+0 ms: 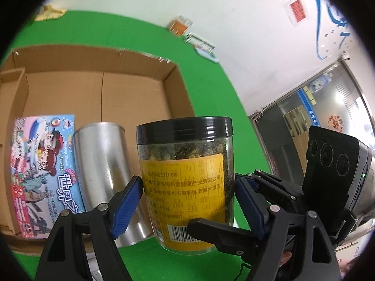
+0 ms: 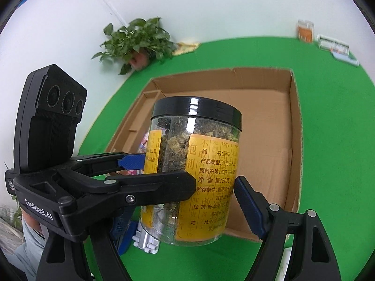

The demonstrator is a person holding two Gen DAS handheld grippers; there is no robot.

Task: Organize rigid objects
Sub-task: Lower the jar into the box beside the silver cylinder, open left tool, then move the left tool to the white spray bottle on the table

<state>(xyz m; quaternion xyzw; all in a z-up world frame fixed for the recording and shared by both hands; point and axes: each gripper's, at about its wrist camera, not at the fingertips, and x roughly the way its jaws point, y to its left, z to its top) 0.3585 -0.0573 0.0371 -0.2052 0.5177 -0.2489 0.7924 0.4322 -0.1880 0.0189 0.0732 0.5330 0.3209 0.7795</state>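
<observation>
A clear jar (image 1: 187,182) with a black lid and yellow label, full of dried flowers, stands between both grippers above the green table. My left gripper (image 1: 189,201) has its blue pads on the jar's two sides and looks shut on it. In the right wrist view the jar (image 2: 201,178) sits between my right gripper's fingers (image 2: 248,206); the right pad touches it, and the left gripper's arm crosses in front and hides the other finger. A silver can (image 1: 105,168) and a colourful flat box (image 1: 42,164) lie in the cardboard box (image 1: 131,93).
The open cardboard box (image 2: 293,140) has bare floor at its right. Small clear containers (image 2: 304,30) stand at the table's far edge by the white wall. A potted plant (image 2: 138,39) stands at the back left corner.
</observation>
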